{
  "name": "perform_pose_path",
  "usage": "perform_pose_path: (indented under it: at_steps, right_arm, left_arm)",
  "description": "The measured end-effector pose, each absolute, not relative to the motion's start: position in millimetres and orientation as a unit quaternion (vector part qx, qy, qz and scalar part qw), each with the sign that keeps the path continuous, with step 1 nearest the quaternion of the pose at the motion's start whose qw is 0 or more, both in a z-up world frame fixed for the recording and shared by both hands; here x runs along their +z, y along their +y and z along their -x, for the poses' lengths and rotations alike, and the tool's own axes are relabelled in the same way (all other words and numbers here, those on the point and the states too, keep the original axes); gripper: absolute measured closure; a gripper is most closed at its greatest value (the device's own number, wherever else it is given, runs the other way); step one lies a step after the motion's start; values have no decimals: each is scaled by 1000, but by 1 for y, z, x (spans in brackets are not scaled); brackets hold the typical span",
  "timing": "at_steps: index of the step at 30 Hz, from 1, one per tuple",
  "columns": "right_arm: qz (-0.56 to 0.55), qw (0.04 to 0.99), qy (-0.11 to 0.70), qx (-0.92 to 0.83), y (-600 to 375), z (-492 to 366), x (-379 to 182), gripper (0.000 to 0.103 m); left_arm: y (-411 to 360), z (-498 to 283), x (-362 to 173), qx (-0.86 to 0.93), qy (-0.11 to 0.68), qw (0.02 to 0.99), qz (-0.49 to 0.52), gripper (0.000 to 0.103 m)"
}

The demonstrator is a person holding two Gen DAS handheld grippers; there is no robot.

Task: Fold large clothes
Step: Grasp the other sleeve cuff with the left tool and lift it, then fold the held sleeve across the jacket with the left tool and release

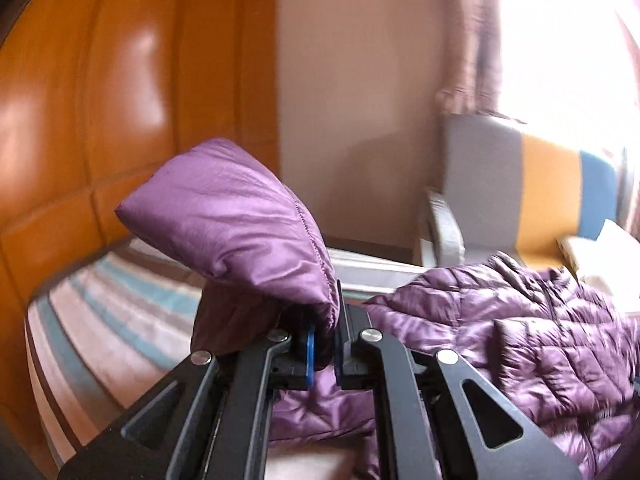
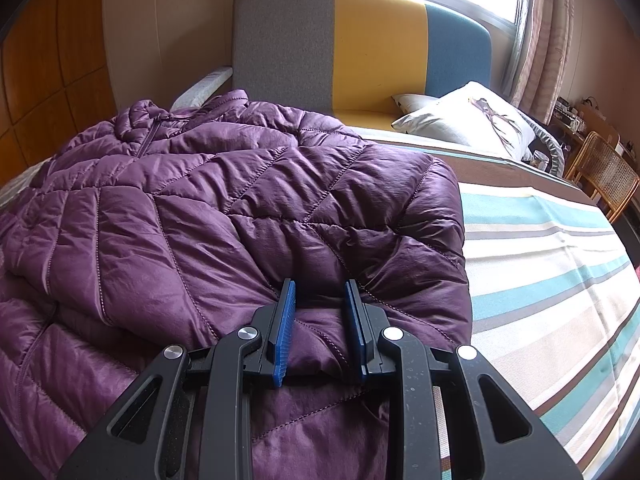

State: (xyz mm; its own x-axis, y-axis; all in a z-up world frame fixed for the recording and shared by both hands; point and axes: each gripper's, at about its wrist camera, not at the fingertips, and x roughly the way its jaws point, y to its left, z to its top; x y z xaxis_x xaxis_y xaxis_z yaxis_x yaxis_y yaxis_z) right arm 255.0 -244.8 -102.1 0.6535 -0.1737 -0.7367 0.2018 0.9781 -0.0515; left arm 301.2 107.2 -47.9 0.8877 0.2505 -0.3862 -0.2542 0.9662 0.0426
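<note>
A purple quilted down jacket [image 2: 224, 200] lies spread on a striped bed, its collar and zip at the far left. My right gripper [image 2: 320, 292] is open, its blue pads straddling a puffy fold at the jacket's near edge. In the left wrist view my left gripper [image 1: 325, 332] is shut on a sleeve cuff [image 1: 240, 216] of the jacket and holds it lifted above the bed. The rest of the jacket [image 1: 520, 328] lies to the right of it.
The striped bedspread [image 2: 540, 260] extends right of the jacket and also shows in the left wrist view [image 1: 100, 312]. A grey, yellow and blue sofa [image 2: 360, 48] with pillows [image 2: 464, 120] stands behind. An orange padded headboard [image 1: 100, 100] is at left. A rattan chair [image 2: 604, 176] stands far right.
</note>
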Motion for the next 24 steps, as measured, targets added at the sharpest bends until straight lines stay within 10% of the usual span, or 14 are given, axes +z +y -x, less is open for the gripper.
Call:
perform_pose_path:
  at_steps: [24]
  right_arm:
    - [-18, 909, 402, -104, -246, -254, -102, 78]
  left_arm:
    - [-105, -300, -72, 17, 261, 955, -143, 98]
